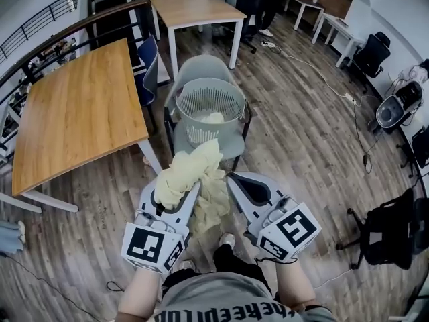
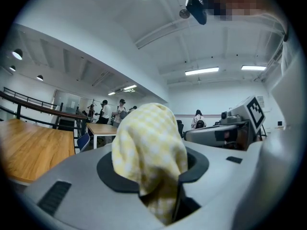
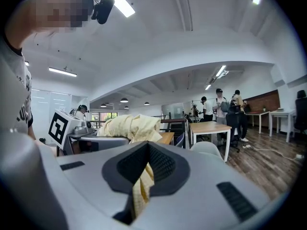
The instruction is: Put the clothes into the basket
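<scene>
Garment (image 1: 191,166) inside left claw (image 1: 177,185), tail inside right claw (image 1: 232,180)

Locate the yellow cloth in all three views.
Head view: yellow cloth centre, just below the basket.
Left gripper view: dead centre, clamped between its fingers.
Right gripper view: thin strip between its fingers, bulk left of centre.
Shared landmark: far white-legged table.
</scene>
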Action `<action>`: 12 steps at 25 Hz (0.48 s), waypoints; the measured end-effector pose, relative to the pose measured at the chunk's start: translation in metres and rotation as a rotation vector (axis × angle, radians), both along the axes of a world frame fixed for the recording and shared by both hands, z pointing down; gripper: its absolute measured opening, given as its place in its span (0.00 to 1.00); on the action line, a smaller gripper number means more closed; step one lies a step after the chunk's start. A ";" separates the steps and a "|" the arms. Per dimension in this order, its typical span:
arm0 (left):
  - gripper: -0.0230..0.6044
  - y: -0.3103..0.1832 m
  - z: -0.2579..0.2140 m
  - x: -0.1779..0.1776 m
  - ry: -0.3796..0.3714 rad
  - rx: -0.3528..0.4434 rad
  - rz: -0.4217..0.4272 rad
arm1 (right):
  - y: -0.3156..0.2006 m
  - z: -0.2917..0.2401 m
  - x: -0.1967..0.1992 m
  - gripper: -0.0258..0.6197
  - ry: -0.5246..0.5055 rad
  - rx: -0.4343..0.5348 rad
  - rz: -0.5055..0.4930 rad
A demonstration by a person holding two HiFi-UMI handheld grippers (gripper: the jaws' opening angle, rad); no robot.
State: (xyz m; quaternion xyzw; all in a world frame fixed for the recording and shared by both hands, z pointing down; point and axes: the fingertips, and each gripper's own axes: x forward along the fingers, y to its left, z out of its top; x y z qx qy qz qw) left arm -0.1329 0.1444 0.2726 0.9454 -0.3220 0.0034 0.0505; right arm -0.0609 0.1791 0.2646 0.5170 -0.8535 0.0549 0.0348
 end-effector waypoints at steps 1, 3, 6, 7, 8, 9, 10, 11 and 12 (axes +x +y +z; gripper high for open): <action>0.33 -0.002 0.001 0.002 -0.002 0.000 -0.009 | -0.002 0.000 0.003 0.05 -0.001 0.000 -0.009; 0.33 -0.005 0.001 0.008 -0.005 0.000 -0.024 | -0.006 0.001 0.009 0.05 -0.002 0.001 -0.025; 0.33 -0.015 0.000 0.028 -0.006 -0.001 -0.048 | -0.018 -0.001 0.029 0.05 -0.008 0.002 -0.051; 0.33 -0.019 0.000 0.036 -0.006 -0.002 -0.055 | -0.022 -0.001 0.037 0.05 -0.012 0.003 -0.059; 0.33 -0.022 0.000 0.043 -0.007 -0.003 -0.061 | -0.026 -0.001 0.044 0.05 -0.014 0.003 -0.067; 0.33 -0.025 0.001 0.049 -0.008 -0.003 -0.067 | -0.029 -0.001 0.050 0.05 -0.015 0.002 -0.074; 0.33 -0.027 0.002 0.055 -0.009 -0.004 -0.073 | -0.032 0.000 0.056 0.05 -0.014 0.001 -0.080; 0.33 -0.030 0.003 0.060 -0.008 -0.005 -0.080 | -0.034 0.001 0.061 0.05 -0.013 0.000 -0.087; 0.33 -0.032 0.003 0.065 -0.007 -0.006 -0.086 | -0.037 0.002 0.067 0.05 -0.014 -0.002 -0.094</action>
